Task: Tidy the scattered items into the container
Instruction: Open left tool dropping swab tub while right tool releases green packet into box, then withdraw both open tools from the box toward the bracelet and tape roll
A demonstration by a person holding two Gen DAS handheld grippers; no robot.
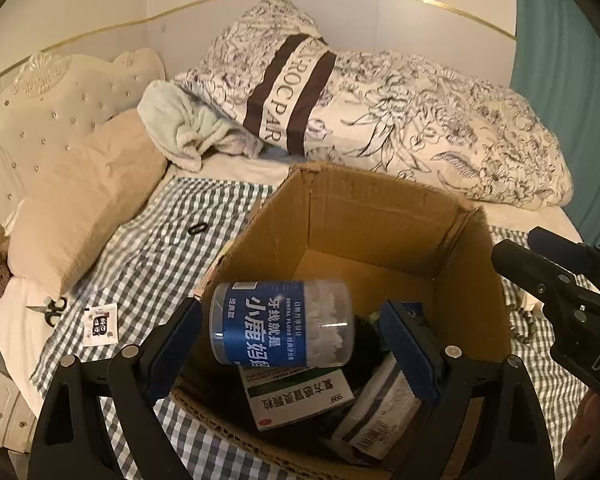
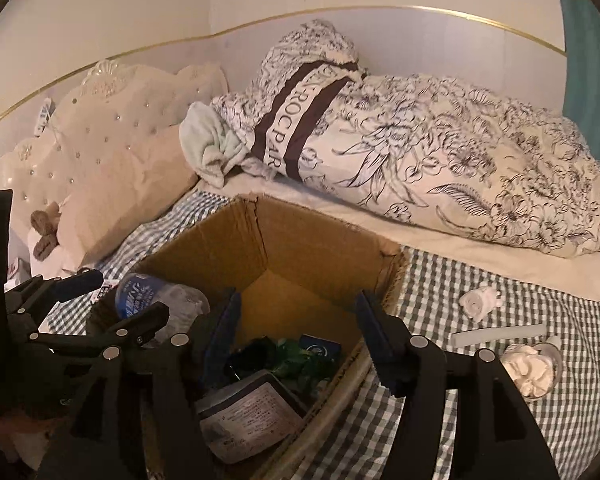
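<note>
Left gripper (image 1: 290,334): jaws spread wide, dental floss jar (image 1: 282,324) lying sideways between them over near-left part of cardboard box (image 1: 380,216), apparently released. You keep jaws wide, lift straight up. Right gripper (image 2: 296,330) spread, holding nothing, over box; scissors (image 1: 52,309) wait on left.

The jar (image 1: 282,326) hides part of the green-and-white carton (image 1: 296,396) in the box (image 1: 380,216). The packet's (image 1: 99,323) print is too small to read.
</note>
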